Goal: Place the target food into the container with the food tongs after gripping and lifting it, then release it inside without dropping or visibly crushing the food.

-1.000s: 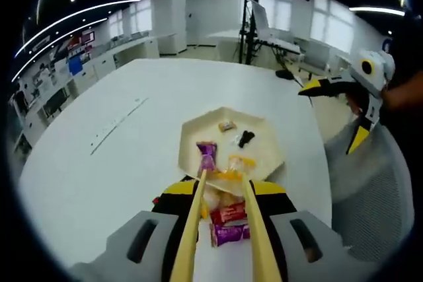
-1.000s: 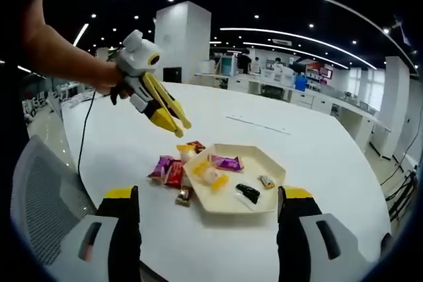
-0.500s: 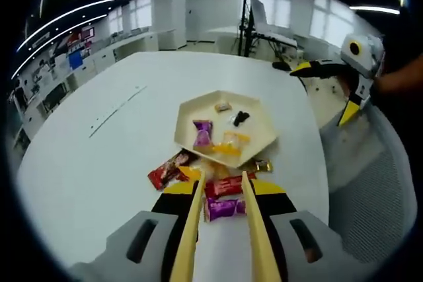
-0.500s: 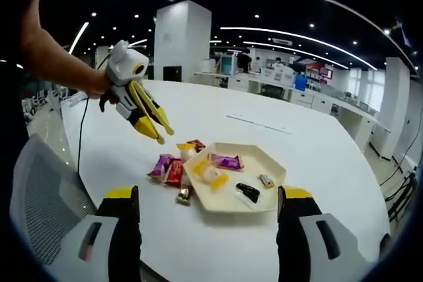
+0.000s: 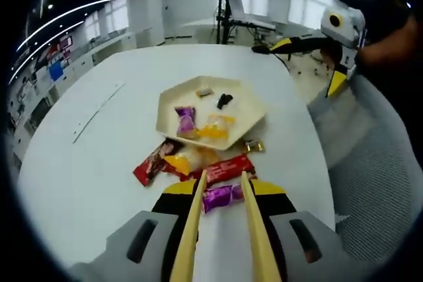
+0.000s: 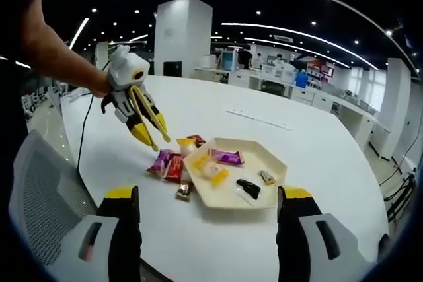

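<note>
My left gripper [image 5: 223,189] is shut on wooden food tongs [image 5: 193,229], whose two arms stand apart with nothing pinched. Their tips hover over a purple wrapped snack [image 5: 221,196] and a red one [image 5: 228,166] on the table. A yellow snack [image 5: 185,160] and a brown-red wrapper [image 5: 151,162] lie beside these. Beyond sits the cream hexagonal tray [image 5: 175,97], holding a purple snack [image 5: 186,120], a yellow snack [image 5: 215,125] and a black piece [image 5: 225,100]. The right gripper [image 5: 307,64] hangs open at the far right. In the right gripper view, the left gripper [image 6: 147,130] hovers left of the tray [image 6: 221,199].
A small gold candy [image 5: 253,144] lies by the tray's near edge. A grey mesh chair [image 5: 377,163] stands off the white table's right edge. A thin strip [image 5: 96,110] lies on the table at the left. A person's arm [image 6: 59,57] holds the left gripper.
The left gripper has drawn back from the tray with the tongs, so their tips now stand over the loose snacks outside it. The right gripper has stayed open and nearly still.
</note>
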Motion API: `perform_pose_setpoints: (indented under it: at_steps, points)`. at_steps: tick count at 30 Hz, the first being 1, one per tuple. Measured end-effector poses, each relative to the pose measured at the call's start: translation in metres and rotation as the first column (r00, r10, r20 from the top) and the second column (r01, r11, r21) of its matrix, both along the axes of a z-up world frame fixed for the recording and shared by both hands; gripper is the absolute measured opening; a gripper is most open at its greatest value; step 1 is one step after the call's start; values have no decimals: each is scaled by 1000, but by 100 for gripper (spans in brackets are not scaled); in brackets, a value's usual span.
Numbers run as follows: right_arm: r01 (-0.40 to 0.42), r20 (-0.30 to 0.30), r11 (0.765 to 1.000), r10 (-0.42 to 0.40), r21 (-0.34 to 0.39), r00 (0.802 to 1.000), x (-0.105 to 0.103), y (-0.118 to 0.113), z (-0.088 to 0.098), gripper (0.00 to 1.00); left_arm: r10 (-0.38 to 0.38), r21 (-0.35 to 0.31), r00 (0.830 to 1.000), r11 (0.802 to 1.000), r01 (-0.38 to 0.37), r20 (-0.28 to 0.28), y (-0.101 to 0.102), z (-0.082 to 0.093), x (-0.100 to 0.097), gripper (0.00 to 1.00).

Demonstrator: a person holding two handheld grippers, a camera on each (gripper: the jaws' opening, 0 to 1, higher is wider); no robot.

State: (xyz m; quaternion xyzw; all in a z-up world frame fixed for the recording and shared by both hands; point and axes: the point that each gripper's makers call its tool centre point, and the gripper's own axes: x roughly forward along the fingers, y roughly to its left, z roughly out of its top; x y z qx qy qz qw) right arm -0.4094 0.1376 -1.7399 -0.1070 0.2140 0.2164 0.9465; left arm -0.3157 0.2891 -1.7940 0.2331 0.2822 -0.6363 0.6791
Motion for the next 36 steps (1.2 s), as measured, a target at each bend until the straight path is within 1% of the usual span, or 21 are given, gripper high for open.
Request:
perform_pose_setpoints:
  at_steps: [1, 3, 4, 5, 6, 10, 15, 18, 19, 21, 23, 26, 31, 33, 36]
  points:
    - [-1, -3, 1000, 1, -2, 1000, 0, 0, -1, 84, -7, 3, 1000, 1000, 7, -4, 0, -2, 0, 25]
    - [0, -2, 1000, 0, 0, 1000, 0, 0, 0, 84, -14, 16, 1000, 1000, 14, 11, 0, -7, 3, 25]
    - [5, 1, 1000, -5, 0, 1000, 1, -1, 0, 84, -10, 24, 999, 1000, 11, -34, 0, -11, -1, 25]
    - [7, 0, 1000, -7, 0, 1000, 1, -2, 0, 84, -14, 23, 999, 1000, 15, -48, 0, -13, -1, 25]
    - [8, -3, 1000, -8, 0, 1000, 1, -2, -1, 84, -20, 21, 999, 1000, 20, -31, 0, -15, 1, 25]
    - [3, -10, 1000, -3, -12, 1000, 1, -2, -3, 84, -35, 19, 998, 999, 36, -53, -4, -18, -3, 25]
    - [-4, -19, 1000, 4, -14, 1000, 0, -1, -5, 83, -50, 13, 997, 999, 51, -62, -9, -19, 1, 25]
    - [-8, -24, 1000, 8, -15, 1000, 0, 0, -5, 83, -53, 27, 996, 998, 55, -66, -9, -25, 2, 25]
    - [-8, -24, 1000, 8, -15, 1000, 0, 0, -5, 83, -40, 40, 997, 998, 43, -70, -8, -28, 4, 25]
    - [-6, -27, 1000, 6, -17, 1000, 0, -1, -6, 83, -33, 29, 994, 999, 36, -103, -7, -29, 2, 25]
    - [-6, -27, 1000, 5, -14, 1000, 0, 0, -6, 83, -39, 50, 995, 998, 44, -96, -3, -33, 1, 25]
    - [-5, -27, 1000, 4, -14, 1000, 0, -1, -6, 83, -35, 53, 994, 998, 41, -107, 0, -33, -1, 25]
    - [-2, -25, 1000, 2, -11, 1000, 0, -2, -6, 83, -47, 65, 993, 996, 54, -112, 14, -33, -12, 25]
    - [-3, -25, 1000, 3, -11, 1000, 0, -1, -5, 83, -60, 77, 993, 995, 68, -101, 21, -33, -19, 25]
    - [-6, -27, 1000, 6, -14, 1000, 0, -1, -6, 83, -67, 93, 994, 993, 75, -82, 31, -33, -21, 25]
